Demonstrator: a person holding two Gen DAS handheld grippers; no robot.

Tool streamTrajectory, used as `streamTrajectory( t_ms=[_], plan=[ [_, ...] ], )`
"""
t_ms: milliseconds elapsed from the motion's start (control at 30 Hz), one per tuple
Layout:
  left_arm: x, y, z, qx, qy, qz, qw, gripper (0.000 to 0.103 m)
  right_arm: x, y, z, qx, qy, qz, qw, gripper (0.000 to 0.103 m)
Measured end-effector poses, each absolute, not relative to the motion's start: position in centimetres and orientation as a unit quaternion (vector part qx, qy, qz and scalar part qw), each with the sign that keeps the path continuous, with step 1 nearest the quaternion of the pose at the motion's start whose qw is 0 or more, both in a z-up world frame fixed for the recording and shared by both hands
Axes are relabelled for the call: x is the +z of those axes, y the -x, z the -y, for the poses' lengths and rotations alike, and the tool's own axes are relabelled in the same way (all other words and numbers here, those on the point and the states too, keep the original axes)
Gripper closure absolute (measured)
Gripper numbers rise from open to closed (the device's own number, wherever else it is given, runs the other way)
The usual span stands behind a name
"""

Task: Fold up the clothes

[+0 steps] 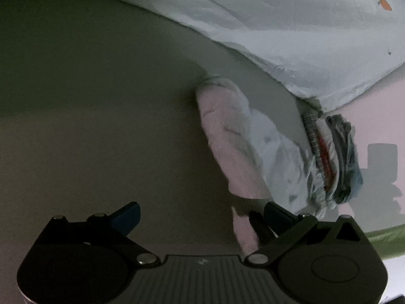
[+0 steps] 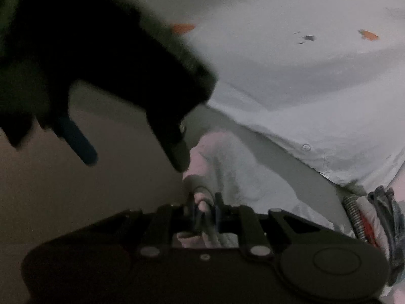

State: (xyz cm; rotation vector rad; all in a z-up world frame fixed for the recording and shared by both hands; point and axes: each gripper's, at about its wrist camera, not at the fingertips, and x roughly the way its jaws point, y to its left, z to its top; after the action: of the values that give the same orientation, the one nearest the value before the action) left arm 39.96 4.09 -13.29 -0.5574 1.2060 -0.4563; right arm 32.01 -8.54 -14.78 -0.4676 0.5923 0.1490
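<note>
A small pink and white garment (image 1: 235, 139) lies bunched on the dim grey-brown surface (image 1: 88, 101). My left gripper (image 1: 200, 217) is open, its right finger beside the garment's near pink edge. In the right wrist view my right gripper (image 2: 205, 212) is shut on the garment's (image 2: 227, 167) near edge. The left gripper (image 2: 134, 157) hangs open above and to the left there, its right finger close to the cloth.
A pale blue shirt with carrot prints (image 1: 291, 25) lies across the back, also in the right wrist view (image 2: 291, 76). A stack of folded clothes (image 1: 331, 157) sits at the right, also in the right wrist view (image 2: 374, 223). A green edge (image 1: 384, 240) shows at right.
</note>
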Motion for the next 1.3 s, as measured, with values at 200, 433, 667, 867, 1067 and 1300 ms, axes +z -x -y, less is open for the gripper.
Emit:
streamTrajectory(
  t_ms=[200,433,667,867,1067,1300],
  plan=[
    [-14.1,-45.4,-1.1,-0.208,0.336,-0.542,0.742,0.003,-12.6,-32.0,11.6,0.105,0.163,-0.297,0.935,0.089],
    [-15.5,-49.1,3.4,-0.104,0.326,-0.546,0.764,0.076,-11.7,-31.3,14.5,0.172,0.147,-0.288,0.931,0.089],
    [-7.1,-49.6,11.9,-0.151,0.283,-0.468,0.824,0.081,-9.1,-32.4,24.3,0.173,0.084,-0.254,0.948,0.089],
    [-2.3,-52.2,26.0,-0.288,0.219,-0.438,0.823,0.071,-6.0,-30.0,36.6,0.071,-0.010,-0.245,0.967,0.089],
    [-6.0,-52.5,34.9,-0.341,0.120,-0.468,0.807,0.011,-11.9,-29.8,46.2,-0.103,-0.054,-0.359,0.926,0.069],
    [-9.9,-49.6,27.9,-0.280,0.102,-0.505,0.810,0.009,-12.9,-28.2,47.2,-0.153,-0.143,-0.356,0.911,0.044]
  ],
)
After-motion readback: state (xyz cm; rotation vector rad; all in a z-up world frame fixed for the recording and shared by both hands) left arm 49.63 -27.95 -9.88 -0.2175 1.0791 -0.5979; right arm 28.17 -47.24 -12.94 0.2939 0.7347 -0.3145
